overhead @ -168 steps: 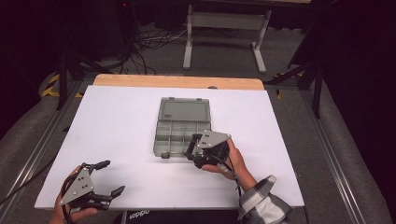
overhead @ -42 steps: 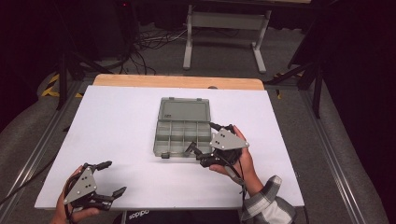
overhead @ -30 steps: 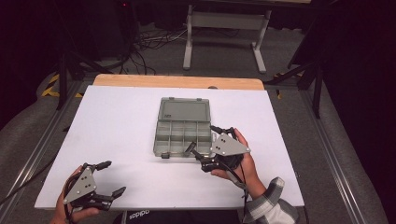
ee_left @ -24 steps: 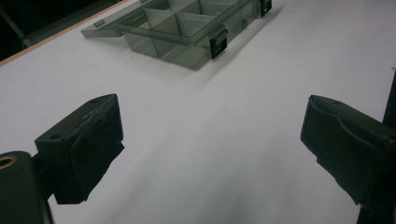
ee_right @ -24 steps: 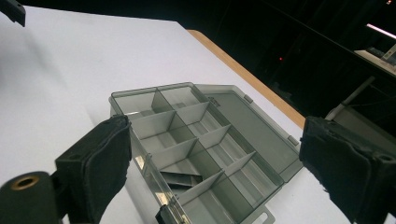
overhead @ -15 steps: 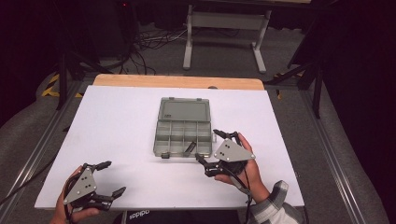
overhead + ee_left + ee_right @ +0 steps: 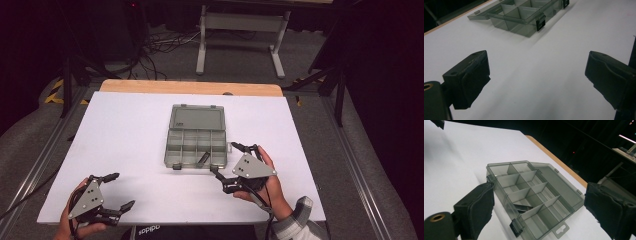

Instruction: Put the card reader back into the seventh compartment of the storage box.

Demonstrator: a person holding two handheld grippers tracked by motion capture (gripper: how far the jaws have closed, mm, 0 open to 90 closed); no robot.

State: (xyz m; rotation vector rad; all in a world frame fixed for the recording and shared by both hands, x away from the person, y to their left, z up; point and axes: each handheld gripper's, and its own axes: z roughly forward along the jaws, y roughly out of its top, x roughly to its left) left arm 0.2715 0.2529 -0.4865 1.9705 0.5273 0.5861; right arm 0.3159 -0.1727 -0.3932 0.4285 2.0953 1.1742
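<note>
From the high view I see a white tabletop [image 7: 125, 145] with a strip of bare wooden edge [image 7: 190, 87] along its far side. Beyond that edge a pale grey metal stand [image 7: 242, 22] sits on the floor, and a tangle of black cables [image 7: 165, 47] lies just to its left. An aluminium rail [image 7: 37, 165] runs along the table's left side and a second rail [image 7: 357, 170] along its right, with grey carpet [image 7: 320, 145] between table and rail. Yellow-and-black tape [image 7: 52, 95] marks the floor near the far left corner. In the right gripper view I make out a small red light [image 7: 573, 152] in the dark background.
</note>
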